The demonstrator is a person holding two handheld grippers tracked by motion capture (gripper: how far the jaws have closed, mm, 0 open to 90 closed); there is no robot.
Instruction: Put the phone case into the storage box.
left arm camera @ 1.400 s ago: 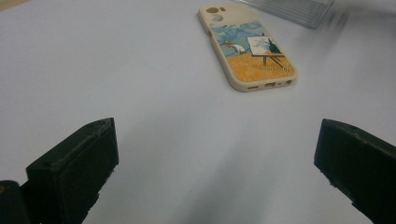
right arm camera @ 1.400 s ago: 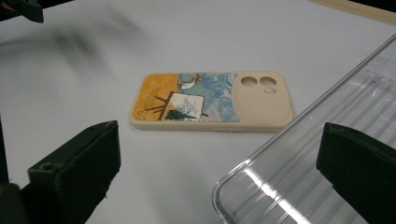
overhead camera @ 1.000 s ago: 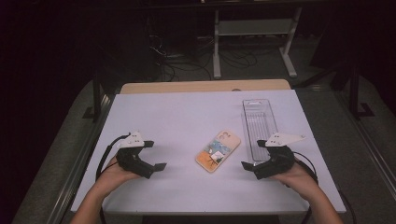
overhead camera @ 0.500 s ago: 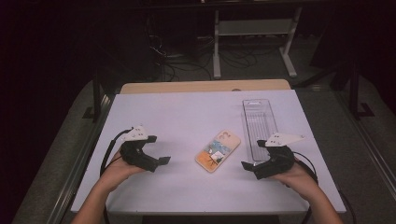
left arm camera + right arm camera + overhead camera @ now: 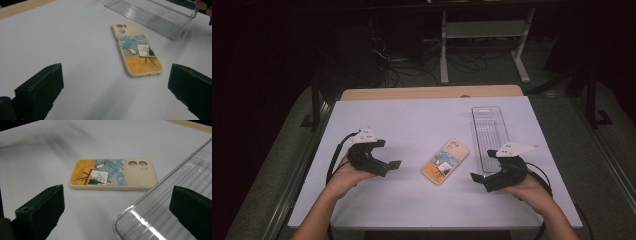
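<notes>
Between two wide-open, empty claws, a painted phone case (image 5: 445, 161) lies flat on the desk (image 5: 412, 120), the left claw (image 5: 393, 165) having edged nearer over the past second, the right claw (image 5: 475, 179) beside a clear tray (image 5: 490, 132), suggesting a pickup is imminent.

In the left gripper view the clear tray (image 5: 160, 20), beyond the phone case (image 5: 136, 50), is smeared by motion blur and cut off by the top and right edges. In the right gripper view the tray (image 5: 175, 205), just beside the phone case (image 5: 112, 173), runs out of the picture at the right and bottom edges. In the high view, the painted scene on the phone case (image 5: 445, 161) is too small to read.
</notes>
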